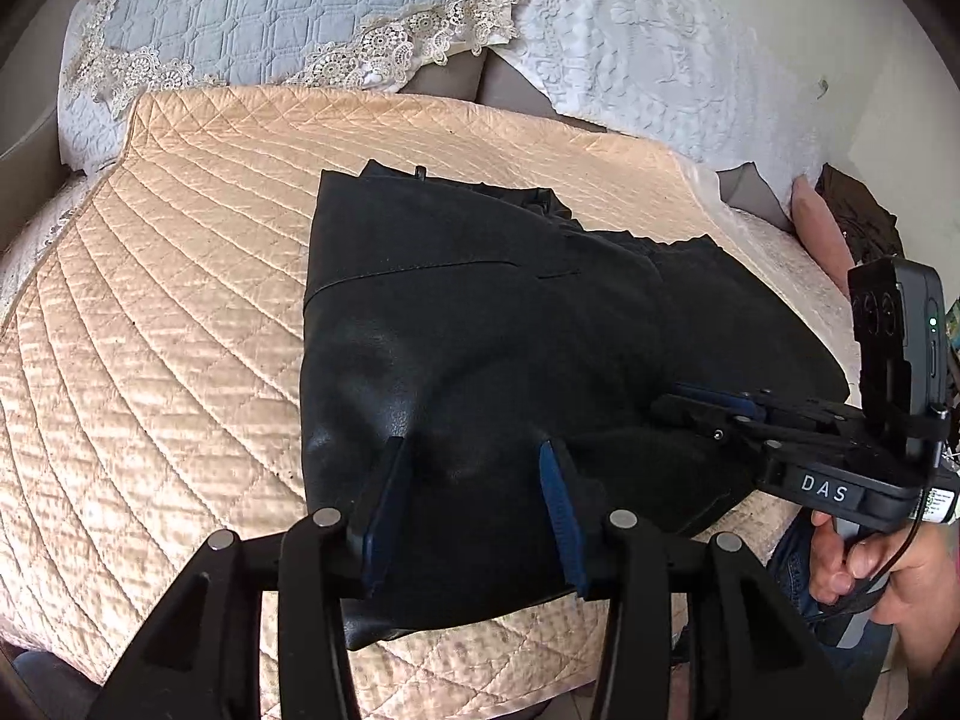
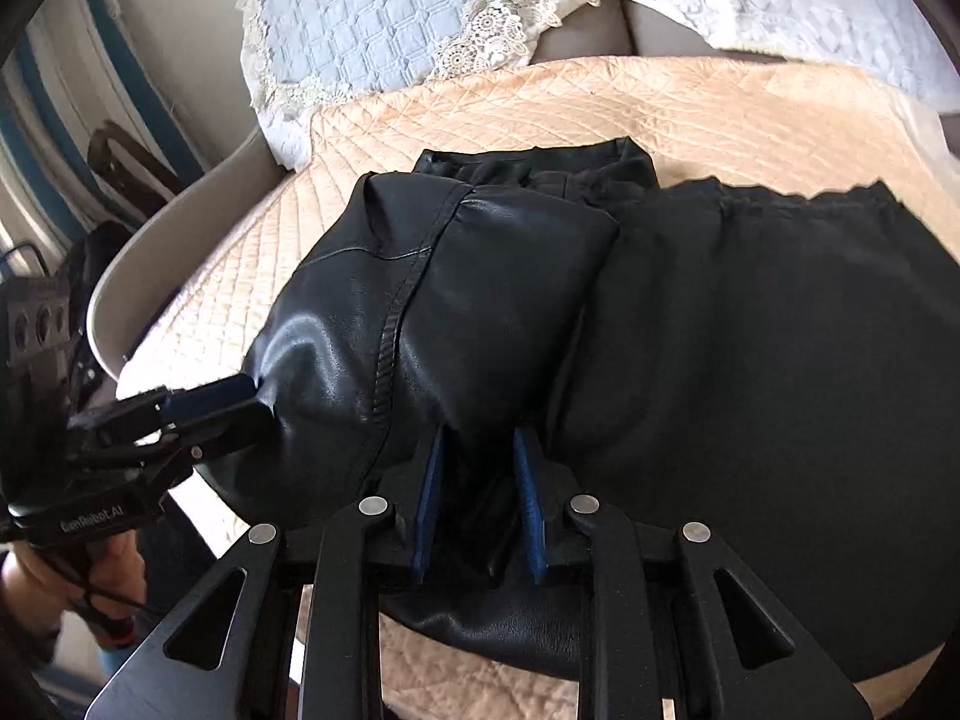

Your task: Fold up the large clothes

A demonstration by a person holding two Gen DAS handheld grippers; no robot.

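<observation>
A black leather garment (image 1: 480,324) lies partly folded on a peach quilted bedspread (image 1: 150,312). My left gripper (image 1: 474,456) stands over its near edge with the blue pads wide apart and leather bulging between them. My right gripper (image 2: 480,450) has its pads closed on a pinched fold of the black garment (image 2: 480,300), whose left part is lifted and doubled over. The right gripper also shows in the left wrist view (image 1: 714,402), at the garment's right edge. The left gripper shows in the right wrist view (image 2: 222,402), at the garment's left edge.
A pale blue quilted pillow with lace trim (image 1: 252,6) and a white embroidered cover (image 1: 660,42) lie at the head of the bed. A pink cushion (image 1: 822,228) and dark clothes (image 1: 858,210) sit at the far right. The person's hand (image 1: 870,558) holds the right gripper's handle.
</observation>
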